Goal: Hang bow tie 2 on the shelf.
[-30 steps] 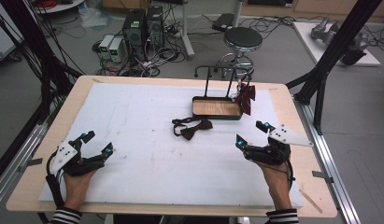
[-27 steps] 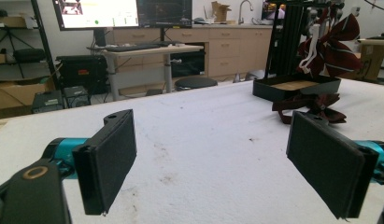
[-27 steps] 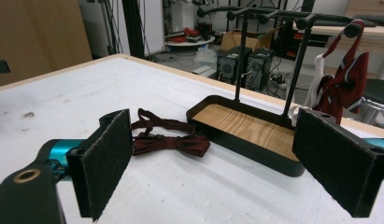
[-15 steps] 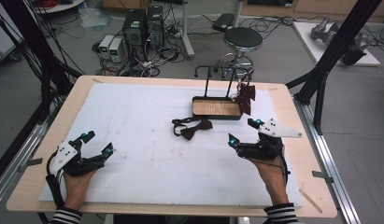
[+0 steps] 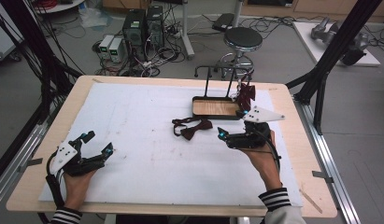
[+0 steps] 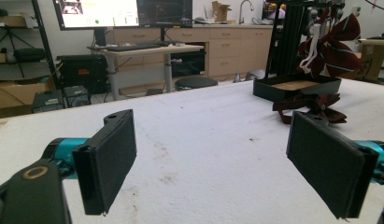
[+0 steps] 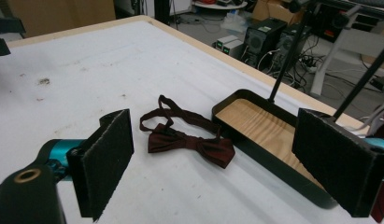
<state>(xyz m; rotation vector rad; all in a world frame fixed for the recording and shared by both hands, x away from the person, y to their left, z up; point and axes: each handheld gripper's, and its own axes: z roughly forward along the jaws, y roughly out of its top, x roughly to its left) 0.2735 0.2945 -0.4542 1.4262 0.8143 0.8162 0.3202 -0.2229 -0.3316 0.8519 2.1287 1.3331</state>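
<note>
bow tie [image 5: 192, 129] on table [image 5: 133, 112], left of tray [image 5: 215, 108]

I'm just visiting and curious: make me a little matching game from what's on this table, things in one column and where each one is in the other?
Things:
1. dark red bow tie
2. striped bow tie
3. left claw
4. right claw

Places:
A. hanging on the black stand
B. near the table's front left corner
C. lying flat on the white mat
D. just in front of the wooden tray

Pairs: 1-C, 2-A, 3-B, 4-D
</note>
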